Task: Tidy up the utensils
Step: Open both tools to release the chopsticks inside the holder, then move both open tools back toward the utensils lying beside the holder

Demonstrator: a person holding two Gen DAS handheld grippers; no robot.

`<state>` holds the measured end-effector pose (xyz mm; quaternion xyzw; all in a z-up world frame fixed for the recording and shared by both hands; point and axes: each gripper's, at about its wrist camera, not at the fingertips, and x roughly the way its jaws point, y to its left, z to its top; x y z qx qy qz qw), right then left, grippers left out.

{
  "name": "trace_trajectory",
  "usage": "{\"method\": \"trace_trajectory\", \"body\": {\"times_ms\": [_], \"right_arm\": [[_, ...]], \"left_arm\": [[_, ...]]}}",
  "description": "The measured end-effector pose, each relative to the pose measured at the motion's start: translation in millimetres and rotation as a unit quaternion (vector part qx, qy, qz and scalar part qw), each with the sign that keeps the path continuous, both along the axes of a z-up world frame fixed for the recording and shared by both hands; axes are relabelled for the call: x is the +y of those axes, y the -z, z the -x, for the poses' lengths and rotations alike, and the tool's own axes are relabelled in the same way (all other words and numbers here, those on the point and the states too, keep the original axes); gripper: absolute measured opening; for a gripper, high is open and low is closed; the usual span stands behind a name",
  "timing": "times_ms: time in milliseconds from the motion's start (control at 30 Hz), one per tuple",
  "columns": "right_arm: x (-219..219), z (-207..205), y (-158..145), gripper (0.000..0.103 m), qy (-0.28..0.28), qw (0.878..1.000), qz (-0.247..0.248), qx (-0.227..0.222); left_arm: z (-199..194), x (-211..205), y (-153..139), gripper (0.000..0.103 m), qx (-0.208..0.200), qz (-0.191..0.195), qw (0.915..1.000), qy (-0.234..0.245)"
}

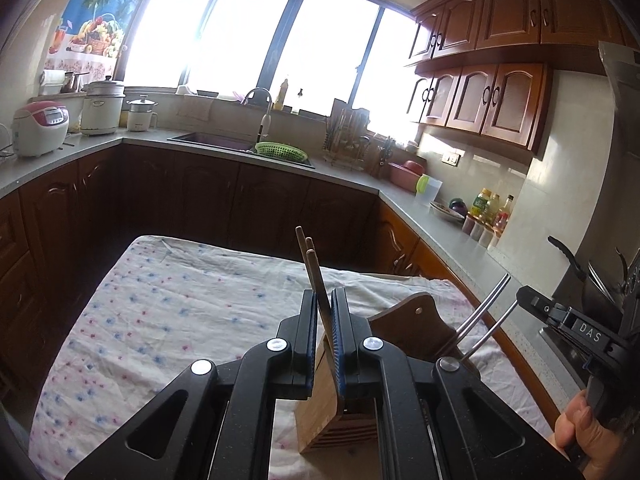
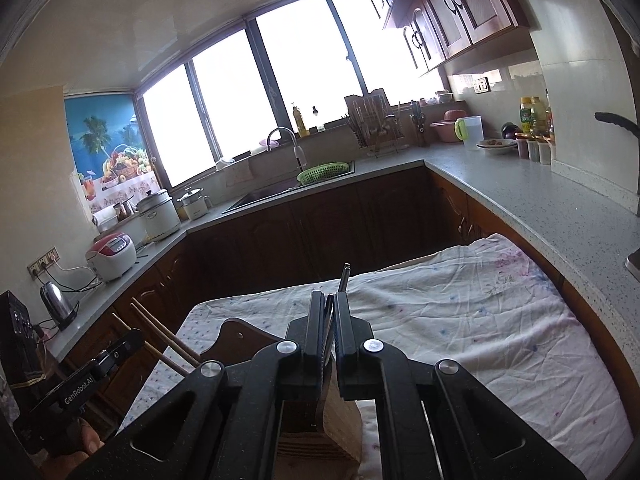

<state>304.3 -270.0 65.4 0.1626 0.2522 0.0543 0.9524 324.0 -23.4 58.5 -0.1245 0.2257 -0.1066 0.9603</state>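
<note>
Wooden chopsticks (image 1: 310, 264) are clamped in the narrow left claw (image 1: 325, 312) and metal chopsticks (image 2: 343, 278) in the narrow right claw (image 2: 328, 316), both held above the wooden holder (image 1: 324, 412) on the cloth-covered counter (image 1: 160, 312), seemingly for slotting in.

Bright daylight pours through the wide window (image 1: 256, 36), washing out the panes. Below it a grey counter (image 2: 520, 196) wraps round dark wooden cabinets (image 1: 200, 204), with a sink (image 1: 212, 141) and curved tap (image 1: 262, 108). Reddish wall cupboards (image 1: 500, 60) hang on the right, a fruit poster (image 2: 108, 148) on the left.
</note>
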Motion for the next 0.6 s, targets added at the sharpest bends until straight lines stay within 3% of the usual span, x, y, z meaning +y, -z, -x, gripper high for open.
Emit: {"method": "trace_trajectory", "body": {"times_ms": [167, 200, 333, 367, 400, 467, 600], "right_arm": [[-2, -1, 0, 0.005, 0.003, 1.000, -0.004, 0.003], [-2, -1, -1, 0.005, 0.003, 1.000, -0.006, 0.003], [-4, 3, -3, 0.013, 0.005, 1.000, -0.013, 0.001], [-6, 4, -4, 0.031, 0.004, 1.000, -0.018, -0.003], [-8, 8, -6, 0.055, 0.004, 1.000, -0.023, -0.009], [-12, 18, -12, 0.083, 0.010, 0.999, -0.032, -0.026], [-17, 39, -25, 0.091, 0.014, 0.998, -0.043, -0.049]], "left_arm": [[3, 1, 2, 0.006, 0.007, 0.000, 1.0000, -0.001], [3, 2, 2, 0.010, 0.011, 0.000, 0.9999, -0.001], [17, 7, -4, 0.050, -0.003, 0.011, 0.9998, -0.014], [22, 8, -7, 0.052, -0.011, 0.011, 0.9997, -0.016], [27, 9, -9, 0.057, -0.017, 0.011, 0.9997, -0.016], [39, 12, -13, 0.064, -0.025, 0.007, 0.9995, -0.017], [64, 19, -15, 0.076, -0.029, 0.012, 0.9994, -0.016]]}}
